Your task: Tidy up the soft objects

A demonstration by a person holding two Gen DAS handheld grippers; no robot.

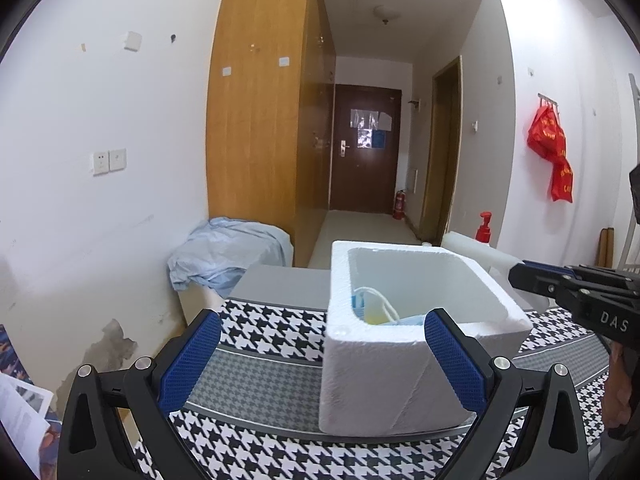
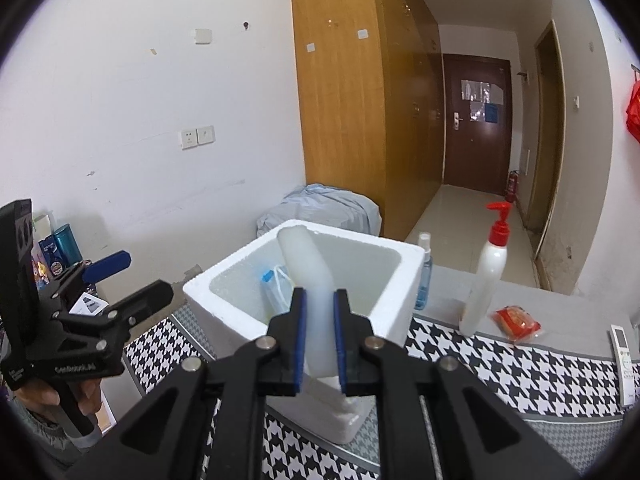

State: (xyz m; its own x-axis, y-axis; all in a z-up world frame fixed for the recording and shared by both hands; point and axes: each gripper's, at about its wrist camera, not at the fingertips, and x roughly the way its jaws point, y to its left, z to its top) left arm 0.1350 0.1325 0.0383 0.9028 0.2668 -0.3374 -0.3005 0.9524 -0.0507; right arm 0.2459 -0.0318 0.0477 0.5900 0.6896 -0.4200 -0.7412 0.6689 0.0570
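A white foam box (image 1: 384,364) stands on the houndstooth cloth (image 1: 260,328); it also shows in the right wrist view (image 2: 224,304). Face masks (image 1: 380,308) lie inside it, and they show in the right wrist view (image 2: 276,284) too. My right gripper (image 2: 319,300) is shut on a white foam strip (image 2: 308,272) and holds it over the box opening. In the left wrist view the right gripper's body (image 1: 576,296) is at the right, with the strip (image 1: 480,252) behind the box. My left gripper (image 1: 320,336) is open and empty, with the box's near left corner between its fingers.
A white pump bottle with a red top (image 2: 486,276), a small spray bottle (image 2: 424,272), a red packet (image 2: 518,322) and a remote (image 2: 624,356) lie right of the box. A blue cloth (image 1: 228,252) covers something at the wall. A wardrobe and a corridor lie beyond.
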